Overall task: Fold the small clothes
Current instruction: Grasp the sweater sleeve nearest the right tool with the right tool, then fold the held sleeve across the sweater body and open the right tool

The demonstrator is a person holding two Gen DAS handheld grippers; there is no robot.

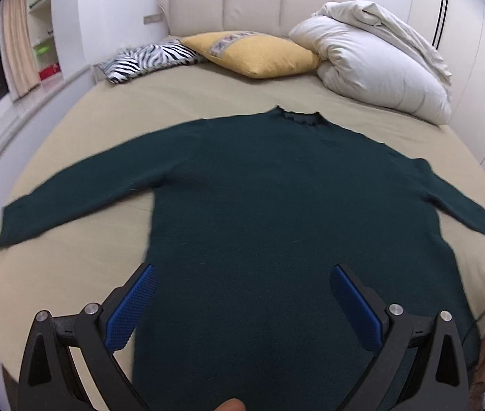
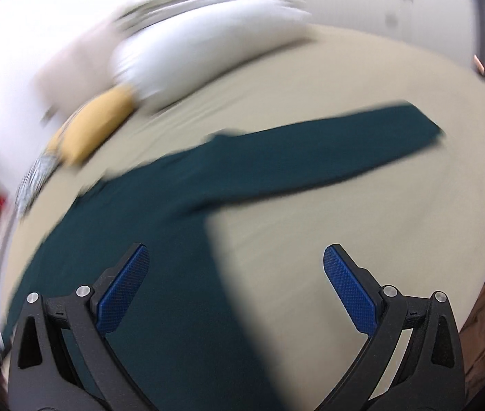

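Both grippers, left gripper [image 1: 242,281] and right gripper [image 2: 235,260], spread wide, empty, above green sweater [image 1: 276,188] flat on bed [image 1: 71,257].

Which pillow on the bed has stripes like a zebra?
The zebra-striped pillow, lying leftmost by the headboard. The yellow pillow beside it is mostly plain.

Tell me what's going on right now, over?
Left tool open, holding nothing, above the sweater. Right tool open, holding nothing. Sweater flat on the bed, sleeves spread, unfolded. Nothing on it; pillows at the headboard.
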